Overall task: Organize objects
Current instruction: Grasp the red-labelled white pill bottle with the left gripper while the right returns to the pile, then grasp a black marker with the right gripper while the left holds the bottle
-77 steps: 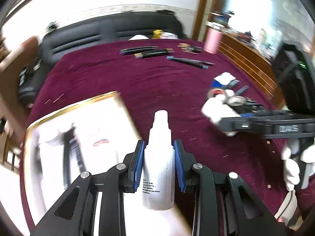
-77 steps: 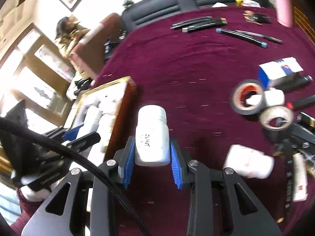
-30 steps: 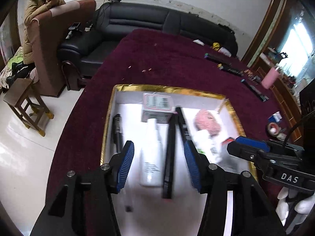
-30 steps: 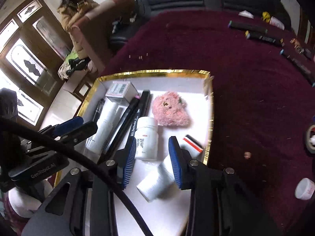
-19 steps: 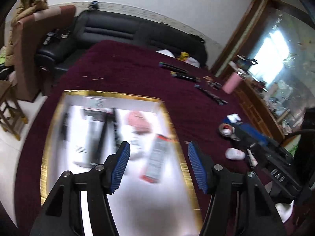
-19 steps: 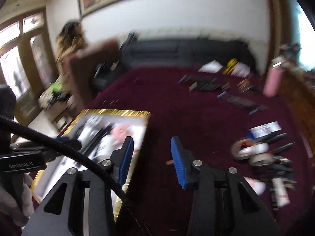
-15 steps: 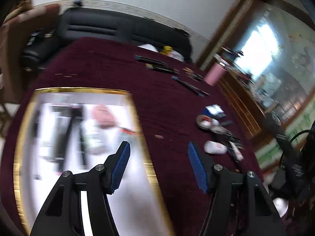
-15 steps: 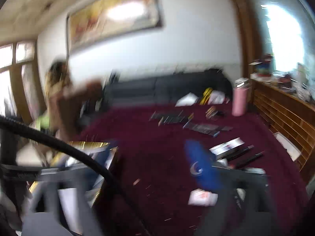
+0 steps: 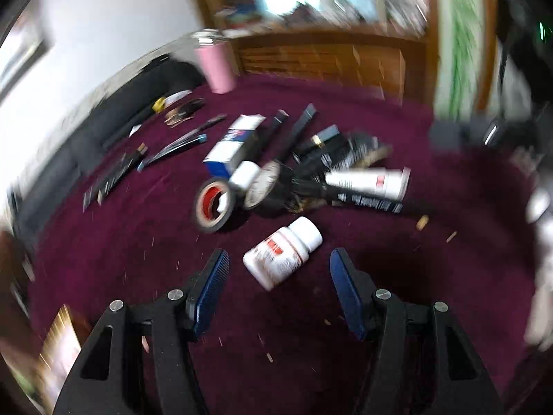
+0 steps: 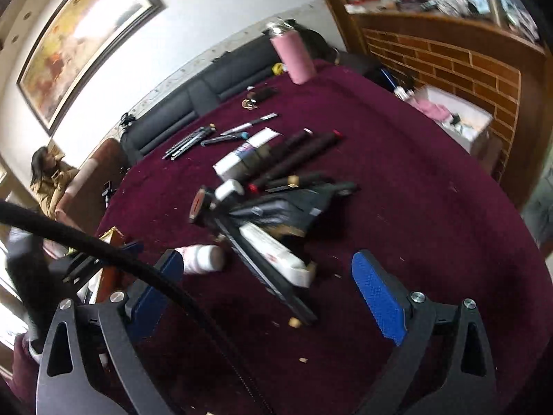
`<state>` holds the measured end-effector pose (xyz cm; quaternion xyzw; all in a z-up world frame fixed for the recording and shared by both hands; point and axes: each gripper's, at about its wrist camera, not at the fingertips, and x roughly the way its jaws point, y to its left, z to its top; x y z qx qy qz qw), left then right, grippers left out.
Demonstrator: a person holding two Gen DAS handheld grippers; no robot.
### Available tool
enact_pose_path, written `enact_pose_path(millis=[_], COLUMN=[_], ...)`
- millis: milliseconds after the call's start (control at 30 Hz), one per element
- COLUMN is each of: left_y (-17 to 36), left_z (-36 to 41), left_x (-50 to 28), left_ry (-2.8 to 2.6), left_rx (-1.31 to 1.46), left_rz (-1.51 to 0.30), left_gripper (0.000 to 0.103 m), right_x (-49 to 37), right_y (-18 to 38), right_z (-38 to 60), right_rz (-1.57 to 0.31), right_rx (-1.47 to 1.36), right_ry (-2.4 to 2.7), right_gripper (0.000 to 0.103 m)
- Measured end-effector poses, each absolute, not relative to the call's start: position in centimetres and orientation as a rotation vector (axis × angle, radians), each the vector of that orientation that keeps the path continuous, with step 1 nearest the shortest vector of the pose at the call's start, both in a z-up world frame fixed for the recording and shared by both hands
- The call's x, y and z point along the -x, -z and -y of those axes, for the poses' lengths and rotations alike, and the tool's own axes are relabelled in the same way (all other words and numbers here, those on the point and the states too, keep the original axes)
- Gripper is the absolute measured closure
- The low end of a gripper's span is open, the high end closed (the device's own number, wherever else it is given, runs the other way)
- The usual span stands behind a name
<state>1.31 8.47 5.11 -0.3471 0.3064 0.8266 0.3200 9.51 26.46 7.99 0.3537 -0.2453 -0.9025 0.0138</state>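
Note:
My left gripper [image 9: 278, 287] is open and empty, its jaws on either side of a white pill bottle [image 9: 281, 255] lying on the maroon cloth. Behind the bottle lies a pile: a black tape roll [image 9: 212, 205], a blue and white box [image 9: 233, 145], a white tube [image 9: 368, 182] and dark pens. My right gripper [image 10: 273, 285] is open and empty over the same pile. Between its jaws lie a white tube [image 10: 274, 254] and a long black pen [image 10: 273, 276]. The pill bottle [image 10: 200, 259] lies by its left finger. The gold-rimmed tray [image 9: 60, 337] shows at the lower left.
A pink flask [image 10: 293, 55] stands at the far table edge. Several markers [image 10: 190, 141] lie toward the back. A black sofa [image 10: 207, 93] and a brick-fronted wooden counter [image 10: 449, 65] border the table. A seated person [image 10: 48, 176] is at the far left.
Both grippers let go of their white bottles in the tray, then swung right to the pile on the cloth. Both jaws now stand wider open.

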Motion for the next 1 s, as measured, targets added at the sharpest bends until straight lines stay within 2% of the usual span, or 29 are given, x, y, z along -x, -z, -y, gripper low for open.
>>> enact_pose_path(millis=[67, 200, 233, 267, 300, 400, 500, 567, 667, 800, 867, 1000], left_y=[-3.5, -1.5, -1.3, -1.3, -1.3, -1.5, -2.1, -2.7, -3.3, -4.2, -4.4, -4.7], left_z=[-10.3, -11.9, -12.0, -11.9, -11.8, -11.2, -9.4, -8.0, -6.6, -4.0, -3.2, -1.6], left_x=[0.0, 1.8, 1.9, 1.9, 2.0, 1.8, 1.7, 1.0, 0.3, -1.8, -2.3, -3.4], left_ry=[-2.137, -2.085, -2.093, -2.089, -2.086, -2.101, -2.134, -2.146, -2.155, -2.184, -2.198, -2.207], left_rx=[0.93, 0.998, 1.001, 1.026, 1.053, 1.093, 1.124, 1.143, 1.15, 1.143, 1.137, 1.125], left_rz=[-0.908, -0.944, -0.925, -0.891, -0.848, -0.759, -0.608, -0.535, -0.457, -0.323, -0.268, -0.192], left_gripper=[0.048, 0.049, 0.052, 0.062, 0.068, 0.073, 0.073, 0.073, 0.074, 0.075, 0.075, 0.075], right_x=[-10.1, -10.5, -10.4, -10.3, -10.3, -9.4, -8.9, -8.5, -7.5, -5.3, -4.2, -2.4], right_y=[-7.6, -7.3, -7.2, -7.3, -7.0, -6.7, -6.3, -6.3, -6.4, -5.8, -5.3, -4.1], right_z=[-27.1, -27.9, -27.9, -27.8, -27.9, -27.2, -26.0, -24.9, -23.4, -21.4, -20.9, -20.5], right_rz=[0.792, 0.778, 0.771, 0.758, 0.744, 0.684, 0.621, 0.571, 0.473, 0.271, 0.243, 0.222], right_rx=[-1.105, -1.113, -1.118, -1.122, -1.124, -1.147, -1.179, -1.195, -1.215, -1.276, -1.312, -1.375], right_ry=[2.803, 2.796, 2.792, 2.789, 2.788, 2.773, 2.717, 2.667, 2.614, 2.615, 2.578, 2.512], right_gripper=[0.004, 0.004, 0.004, 0.004, 0.004, 0.006, 0.019, 0.036, 0.046, 0.051, 0.057, 0.058])
